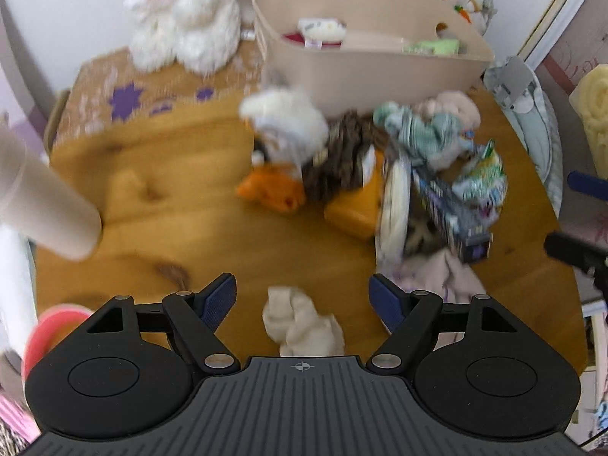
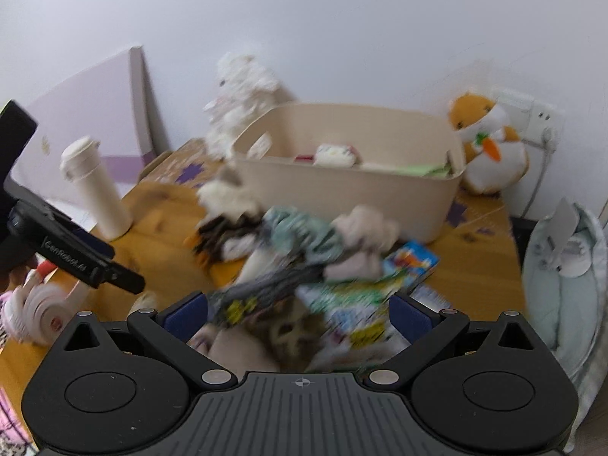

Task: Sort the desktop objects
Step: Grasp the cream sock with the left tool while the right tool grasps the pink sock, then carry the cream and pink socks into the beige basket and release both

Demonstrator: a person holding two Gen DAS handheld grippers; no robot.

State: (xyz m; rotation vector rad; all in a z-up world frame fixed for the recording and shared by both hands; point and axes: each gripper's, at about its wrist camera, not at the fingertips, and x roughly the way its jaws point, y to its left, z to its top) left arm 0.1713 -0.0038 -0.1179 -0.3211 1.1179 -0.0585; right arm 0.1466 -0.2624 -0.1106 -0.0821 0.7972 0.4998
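A heap of toys, clothes and snack packets (image 1: 429, 174) lies on the wooden table (image 1: 190, 197) in front of a beige bin (image 1: 364, 72). My left gripper (image 1: 302, 300) is open, low over the table, with a crumpled cream cloth (image 1: 304, 323) between its fingers. My right gripper (image 2: 298, 317) is open over the near side of the same heap (image 2: 304, 262); a green and yellow packet (image 2: 353, 315) and soft things lie between its fingers. The bin (image 2: 342, 190) holds a small white plush (image 2: 334, 155) and green items. The left gripper's body (image 2: 76, 254) shows at the left in the right wrist view.
A white plush rabbit (image 1: 182, 19) and an orange hamster plush (image 2: 490, 152) flank the bin. A cream bottle (image 2: 98, 190) stands at the left. Pink headphones (image 2: 38, 311) lie at the near left. A pale cushion (image 2: 566, 266) sits off the table's right edge.
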